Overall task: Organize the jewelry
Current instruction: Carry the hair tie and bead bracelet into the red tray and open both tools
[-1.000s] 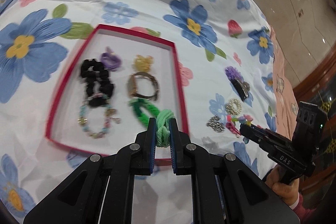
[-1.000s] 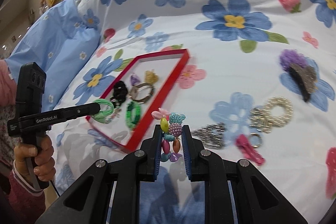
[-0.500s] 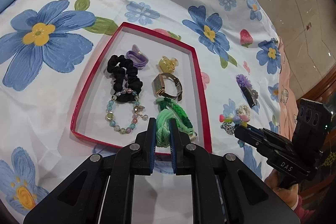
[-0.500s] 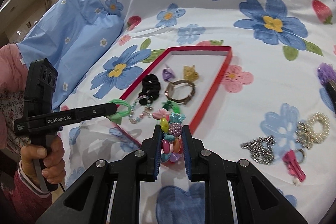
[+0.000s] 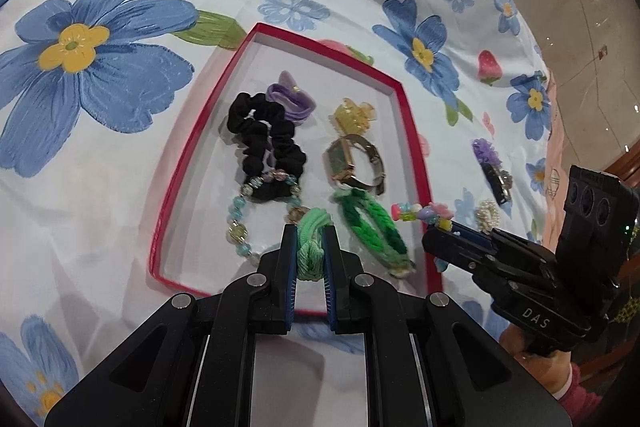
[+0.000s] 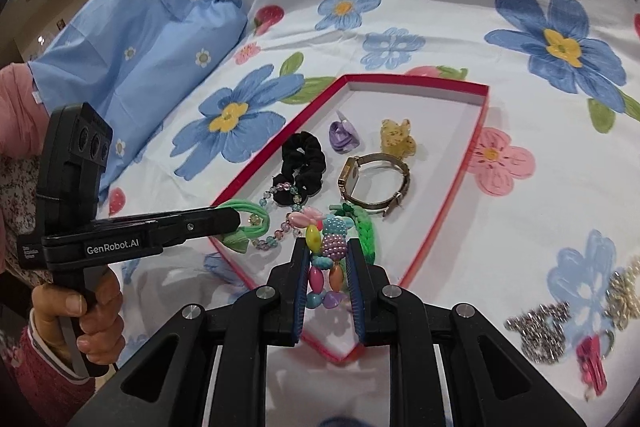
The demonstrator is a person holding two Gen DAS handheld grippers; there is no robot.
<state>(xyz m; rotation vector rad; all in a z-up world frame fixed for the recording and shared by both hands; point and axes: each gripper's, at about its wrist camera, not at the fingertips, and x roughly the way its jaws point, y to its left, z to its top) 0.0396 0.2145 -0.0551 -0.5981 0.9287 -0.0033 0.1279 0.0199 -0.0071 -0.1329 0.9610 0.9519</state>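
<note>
**Both grippers now over the red tray, each carrying a piece**

Change since 1 s ago: the right gripper came in from the loose pile at right of its frame and now hangs over the tray's near corner; the left gripper moved fwd over the near edge. The tray looms larger in both views. Reads as: both pieces at drop-off, release is next, nothing let go yet.

Left jaws clamped on a pale green hair tie, bunched and knotted btwn the pads, a loop poking out front. Right jaws clamped on a multicolour bead bracelet: pastel ovals, a berry cluster, a pink flower bead on top.

Red tray sits mid-frame on the floral bedsheet. Inside: black scrunchie, purple hair tie, yellow claw clip, wristwatch, glass-bead bracelet, dark green braided band.

Still outside, lower right of right view: silver chain piece, pearl scrunchie, pink clip.
</note>
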